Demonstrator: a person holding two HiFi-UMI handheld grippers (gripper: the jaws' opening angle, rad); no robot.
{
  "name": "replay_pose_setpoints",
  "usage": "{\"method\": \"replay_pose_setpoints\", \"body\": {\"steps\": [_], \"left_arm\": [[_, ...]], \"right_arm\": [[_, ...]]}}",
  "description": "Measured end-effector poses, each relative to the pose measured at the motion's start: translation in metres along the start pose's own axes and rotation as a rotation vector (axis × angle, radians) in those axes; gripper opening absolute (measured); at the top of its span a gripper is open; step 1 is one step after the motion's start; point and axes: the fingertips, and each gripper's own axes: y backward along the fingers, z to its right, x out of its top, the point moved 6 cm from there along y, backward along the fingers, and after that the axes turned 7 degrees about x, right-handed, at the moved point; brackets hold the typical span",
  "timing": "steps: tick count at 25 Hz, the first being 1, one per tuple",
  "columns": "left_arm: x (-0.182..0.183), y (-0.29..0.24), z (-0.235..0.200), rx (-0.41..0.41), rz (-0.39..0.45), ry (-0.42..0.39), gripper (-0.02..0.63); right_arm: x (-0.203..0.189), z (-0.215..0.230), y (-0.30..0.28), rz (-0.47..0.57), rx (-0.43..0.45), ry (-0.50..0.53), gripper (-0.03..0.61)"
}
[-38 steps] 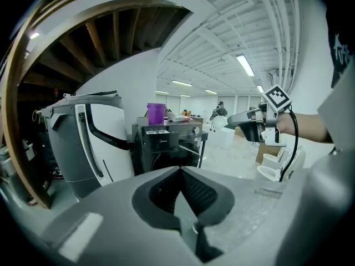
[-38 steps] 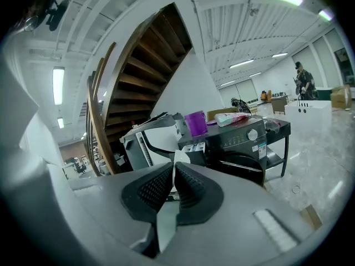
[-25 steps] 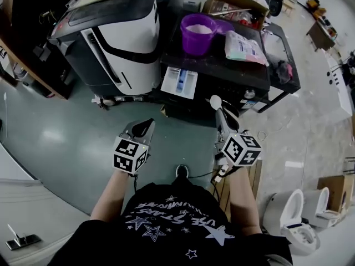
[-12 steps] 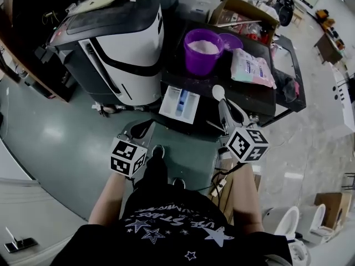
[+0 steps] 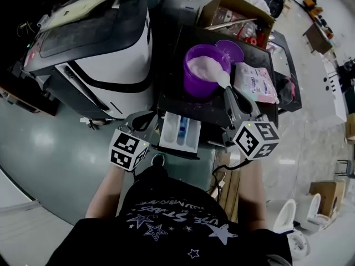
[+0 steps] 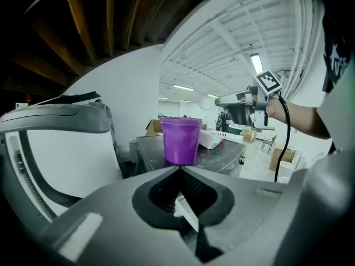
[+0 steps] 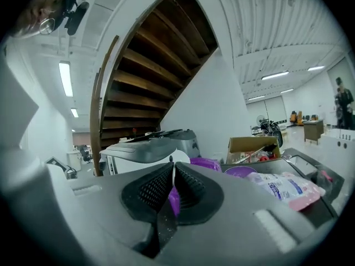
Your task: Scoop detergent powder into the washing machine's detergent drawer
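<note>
Right gripper (image 5: 231,95): clamped on spoon (image 5: 222,81) handle, bowl ahead at rim of the tub (image 5: 194,86) of powder (image 5: 203,66)
Drawer (image 5: 180,131): open, left of tub, nearer the person
Left gripper (image 5: 142,121): closed, empty, just left of drawer

Cardboard box (image 5: 216,10), white toilet (image 5: 289,218), grey-white appliance (image 5: 105,54)
</note>
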Motion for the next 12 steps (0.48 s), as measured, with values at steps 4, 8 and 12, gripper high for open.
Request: {"method": "replay_pose_setpoints", "body": {"steps": [4, 8, 12], "left_arm": [[0.012, -0.026, -0.023, -0.038, -0.003, -0.005, 0.000], [0.023, -0.048, -0.040, -0.073, -0.001, -0.019, 0.000], [0.031, -0.066, -0.053, -0.099, 0.006, -0.031, 0.000]], "right_arm": [[0.009, 0.013, -0.031, -0.056, -0.025, 0.040, 0.035], [0.014, 0.023, -0.056, -0.171, -0.017, 0.099, 0.035], [0.015, 0.031, -0.080, -0.355, 0.012, 0.229, 0.035]]}}
